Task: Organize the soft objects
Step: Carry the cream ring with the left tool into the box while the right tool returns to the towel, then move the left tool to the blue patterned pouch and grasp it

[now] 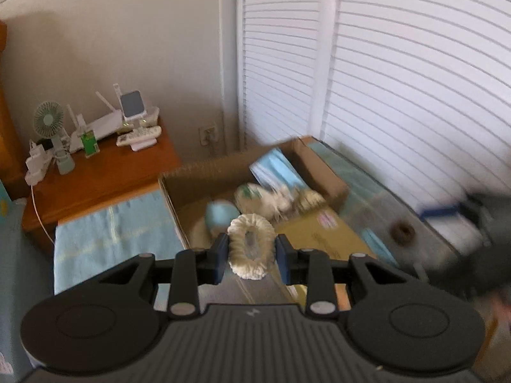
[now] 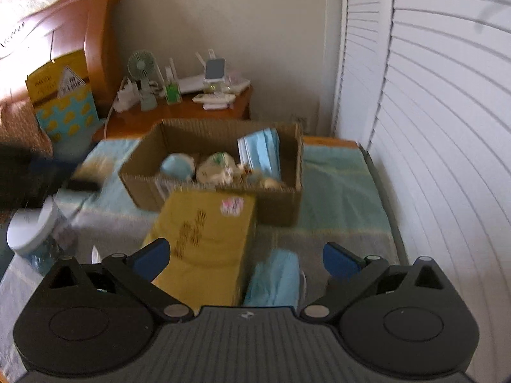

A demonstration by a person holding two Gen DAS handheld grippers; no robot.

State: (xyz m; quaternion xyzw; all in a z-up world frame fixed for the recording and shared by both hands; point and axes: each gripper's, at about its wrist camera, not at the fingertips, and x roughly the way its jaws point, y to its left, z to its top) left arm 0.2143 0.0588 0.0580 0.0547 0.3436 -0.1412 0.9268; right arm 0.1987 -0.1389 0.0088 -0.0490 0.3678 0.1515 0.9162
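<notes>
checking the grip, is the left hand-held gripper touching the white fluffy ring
Touching. The left wrist view shows the left hand-held gripper with both pads pressed against the sides of the white fluffy ring.

Motion blur smears the cardboard box (image 1: 204, 175) and the soft items (image 1: 274, 198) inside it beyond telling apart. A dark shape (image 1: 488, 223) at the right edge, perhaps the other gripper, is cut off.

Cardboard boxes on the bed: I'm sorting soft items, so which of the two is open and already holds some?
The brown corrugated box farther back: open-topped, holding blue face masks and soft bundles. The yellow box in front of it is closed.
</notes>
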